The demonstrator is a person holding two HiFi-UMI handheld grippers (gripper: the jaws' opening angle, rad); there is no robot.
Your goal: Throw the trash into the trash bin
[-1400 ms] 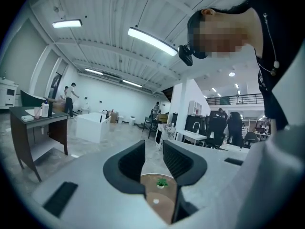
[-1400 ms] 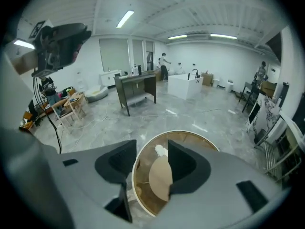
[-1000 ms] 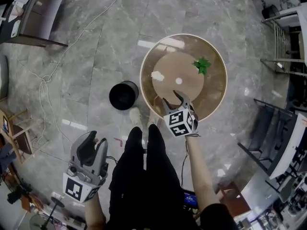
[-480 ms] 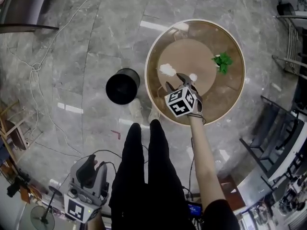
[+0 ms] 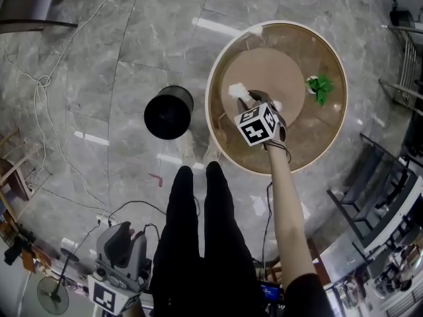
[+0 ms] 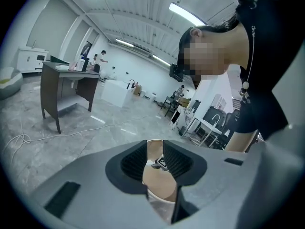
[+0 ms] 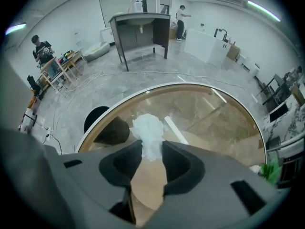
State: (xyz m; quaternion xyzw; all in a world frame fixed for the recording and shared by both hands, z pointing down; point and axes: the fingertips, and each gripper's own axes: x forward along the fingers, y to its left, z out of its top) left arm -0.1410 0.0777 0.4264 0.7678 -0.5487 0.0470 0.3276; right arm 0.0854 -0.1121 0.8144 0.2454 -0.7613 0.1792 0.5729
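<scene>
A white crumpled paper wad point(image 5: 236, 90) lies on the round glass table point(image 5: 218, 147), left of its centre. My right gripper point(image 5: 246, 99) points steeply down at it. In the right gripper view the wad point(image 7: 149, 130) fills the gap between the pads, and the right gripper point(image 7: 152, 146), whose jaws have just been closing, squeezes its lower part. The black trash bin point(image 5: 168, 113) stands on the floor left of the table, also seen as the bin point(image 7: 94, 117). My left gripper point(image 5: 125, 230) hangs low by the person's left leg, with the left gripper point(image 6: 155, 149) slightly open and holding nothing.
A small white scrap point(image 5: 277, 105) and a green crumpled piece point(image 5: 320, 86) also lie on the table. The person's legs and shoes stand between bin and table. Cables point(image 5: 46, 84) run over the marble floor; chairs and racks point(image 5: 377, 197) crowd the right side.
The right gripper has come down over the table to the white wad, and its jaws now stand around it. The left gripper has sunk toward the picture's bottom edge.
</scene>
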